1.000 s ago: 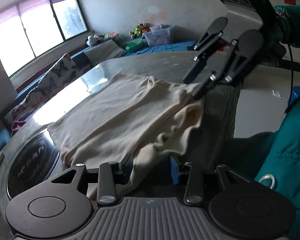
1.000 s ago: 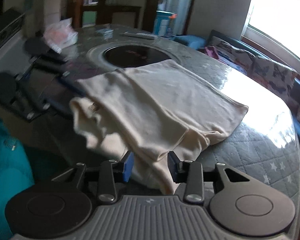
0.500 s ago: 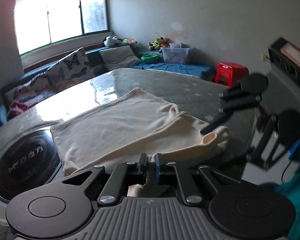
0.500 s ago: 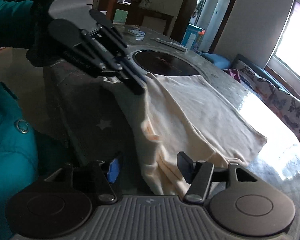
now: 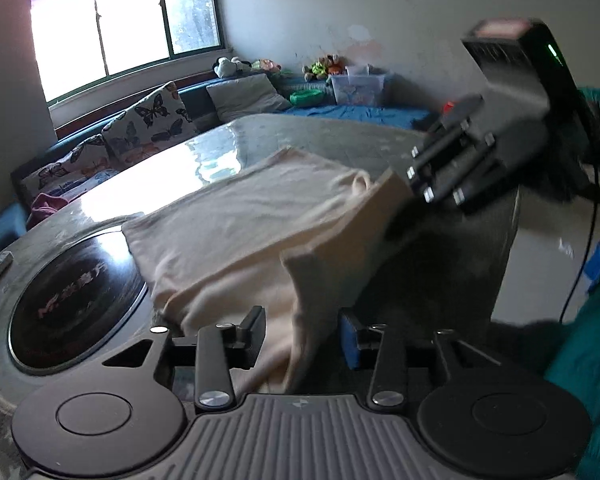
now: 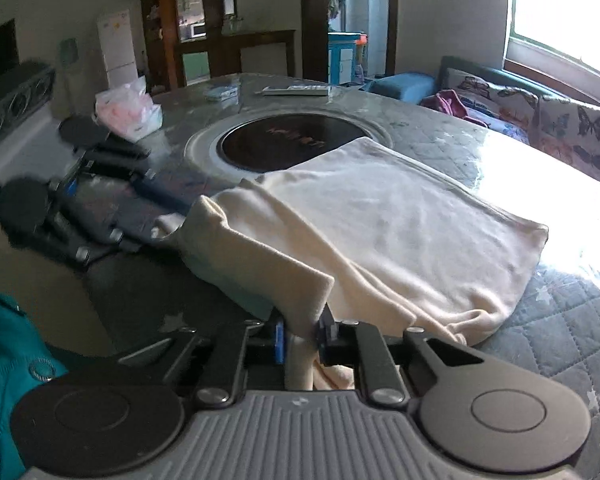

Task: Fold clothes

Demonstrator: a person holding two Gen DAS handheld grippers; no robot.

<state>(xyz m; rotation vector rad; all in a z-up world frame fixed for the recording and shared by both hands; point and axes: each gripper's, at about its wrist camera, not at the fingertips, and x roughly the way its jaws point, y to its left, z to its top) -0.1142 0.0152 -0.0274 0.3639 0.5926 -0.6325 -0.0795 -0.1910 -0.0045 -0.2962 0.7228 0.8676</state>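
From your left wrist, the left gripper [image 5: 303, 334] stands apart, the cream garment [image 5: 236, 224] draped between its fingers beside the black hob [image 5: 76, 296]: close before lifting.

From your right wrist, the right gripper [image 6: 302, 338] is clamped on cloth; lift level. The quilted table cover [image 6: 572, 320] shines near the window.

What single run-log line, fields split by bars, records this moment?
step: fold clothes | left gripper: open, cloth between jaws | right gripper: shut on cream garment corner, lifted | garment body: flat on table
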